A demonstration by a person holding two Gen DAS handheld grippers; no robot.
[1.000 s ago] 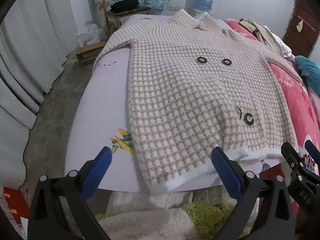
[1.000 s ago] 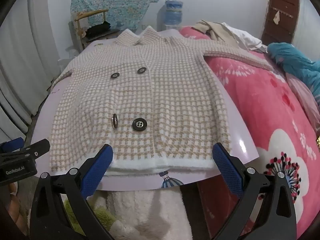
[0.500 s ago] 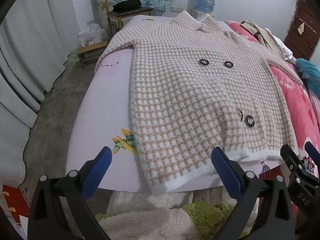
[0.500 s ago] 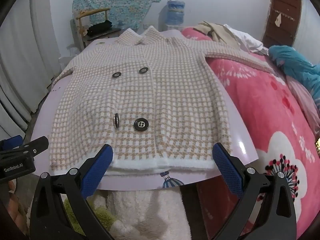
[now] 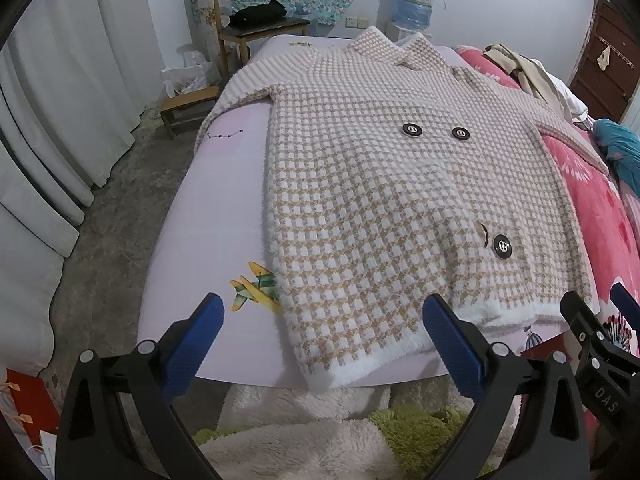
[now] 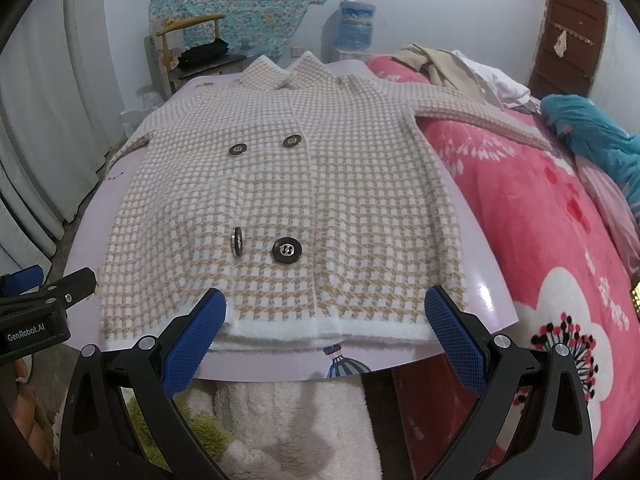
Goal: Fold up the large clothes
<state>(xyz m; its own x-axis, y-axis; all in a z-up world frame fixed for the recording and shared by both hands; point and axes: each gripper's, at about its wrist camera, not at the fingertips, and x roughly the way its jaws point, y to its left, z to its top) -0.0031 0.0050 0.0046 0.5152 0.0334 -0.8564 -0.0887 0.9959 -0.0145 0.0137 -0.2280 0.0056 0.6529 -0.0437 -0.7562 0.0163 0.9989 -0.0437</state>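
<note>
A beige-and-white checked coat (image 5: 384, 184) (image 6: 304, 200) with black buttons lies flat, front up, on a lilac board (image 5: 216, 216) (image 6: 476, 264). Its collar points away from me and its white hem hangs near the board's front edge. One sleeve reaches left off the board; the other runs right over the pink blanket. My left gripper (image 5: 324, 332) hovers open just short of the hem's left corner. My right gripper (image 6: 326, 320) hovers open in front of the hem's middle. Neither holds anything.
A pink flowered blanket (image 6: 560, 248) covers the bed on the right, with a teal garment (image 6: 596, 144) and a beige clothes pile (image 6: 444, 68). A wooden chair (image 5: 256, 36), low stool (image 5: 188, 108) and curtains (image 5: 52, 92) stand left. Fluffy rugs (image 5: 304, 440) lie below the board.
Both views have risen a little and drawn slightly closer to the coat's hem. The coat has not moved and both grippers stay open.
</note>
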